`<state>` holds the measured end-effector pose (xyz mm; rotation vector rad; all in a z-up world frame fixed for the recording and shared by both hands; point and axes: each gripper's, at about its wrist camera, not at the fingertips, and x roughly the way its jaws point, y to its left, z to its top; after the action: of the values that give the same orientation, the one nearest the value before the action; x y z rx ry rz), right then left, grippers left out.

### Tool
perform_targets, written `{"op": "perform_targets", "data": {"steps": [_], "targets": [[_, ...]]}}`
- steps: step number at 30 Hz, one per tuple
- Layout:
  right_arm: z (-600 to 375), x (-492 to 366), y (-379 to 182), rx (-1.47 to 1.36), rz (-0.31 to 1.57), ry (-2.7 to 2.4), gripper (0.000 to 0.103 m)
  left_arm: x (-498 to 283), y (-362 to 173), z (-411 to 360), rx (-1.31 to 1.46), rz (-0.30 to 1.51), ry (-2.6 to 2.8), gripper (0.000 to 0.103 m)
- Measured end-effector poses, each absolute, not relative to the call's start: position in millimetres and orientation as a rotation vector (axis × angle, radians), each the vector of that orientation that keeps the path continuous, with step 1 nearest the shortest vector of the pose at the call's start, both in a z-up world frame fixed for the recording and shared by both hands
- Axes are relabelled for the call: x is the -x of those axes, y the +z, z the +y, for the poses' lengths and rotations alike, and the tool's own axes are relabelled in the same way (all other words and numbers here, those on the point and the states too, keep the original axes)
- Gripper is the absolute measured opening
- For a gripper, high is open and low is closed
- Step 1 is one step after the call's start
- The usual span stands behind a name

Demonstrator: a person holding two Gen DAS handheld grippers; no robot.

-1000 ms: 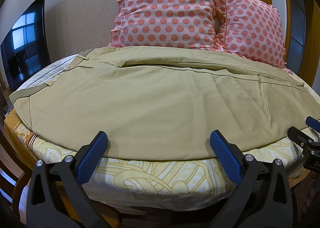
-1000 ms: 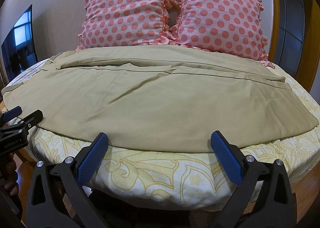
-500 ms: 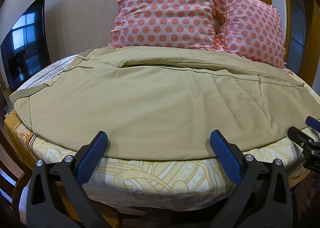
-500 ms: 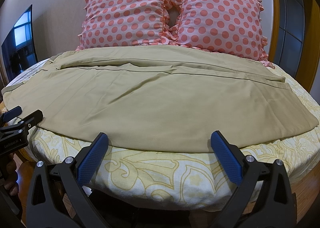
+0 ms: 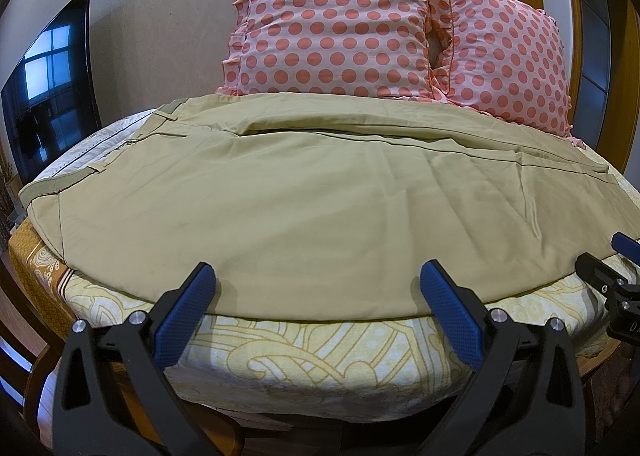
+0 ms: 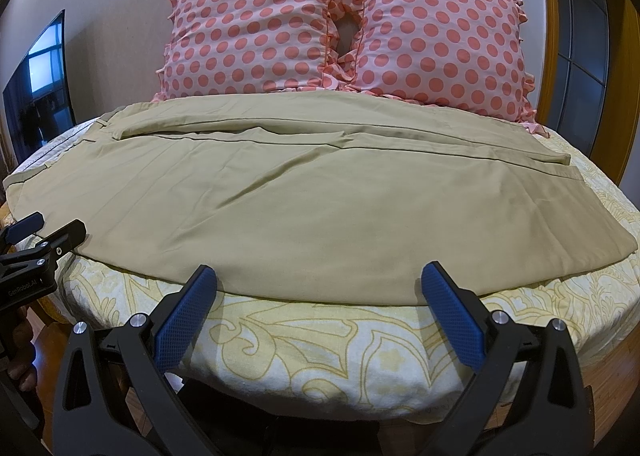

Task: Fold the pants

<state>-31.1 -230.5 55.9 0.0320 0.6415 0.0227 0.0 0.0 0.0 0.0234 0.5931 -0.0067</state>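
Observation:
Khaki pants (image 5: 312, 212) lie spread flat across the bed, waistband at the left, leg ends at the right; they also show in the right wrist view (image 6: 304, 200). My left gripper (image 5: 316, 288) is open and empty, just short of the pants' near edge. My right gripper (image 6: 318, 288) is open and empty too, at the near edge further right. Each gripper shows at the side of the other's view: the right one (image 5: 616, 256), the left one (image 6: 44, 232).
The bed has a yellow patterned sheet (image 5: 320, 352), also seen in the right wrist view (image 6: 340, 344). Two pink polka-dot pillows (image 6: 344, 20) lean on the wall behind the pants. A dark TV screen (image 5: 48, 80) hangs at the left. A wooden door frame (image 6: 552, 16) is at the right.

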Motion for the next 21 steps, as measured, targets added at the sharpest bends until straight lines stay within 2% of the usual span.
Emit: {"op": "perform_targets", "data": {"steps": [10,15,21], "targets": [[-231.3,35.3,52.8,-0.024,0.61,0.039,0.102,-1.1,0.4,0.1,-0.027,0.603,-0.009,0.101],[-237.7,23.1,56.4,-0.028,0.654,0.107,0.102,-9.4,6.6,-5.0,-0.049,0.628,0.001,0.101],[-302.0,-24.0,119.0,-0.146,0.588,0.062,0.102,-16.1,35.4,-3.4,-0.068,0.573,0.039,0.101]]}}
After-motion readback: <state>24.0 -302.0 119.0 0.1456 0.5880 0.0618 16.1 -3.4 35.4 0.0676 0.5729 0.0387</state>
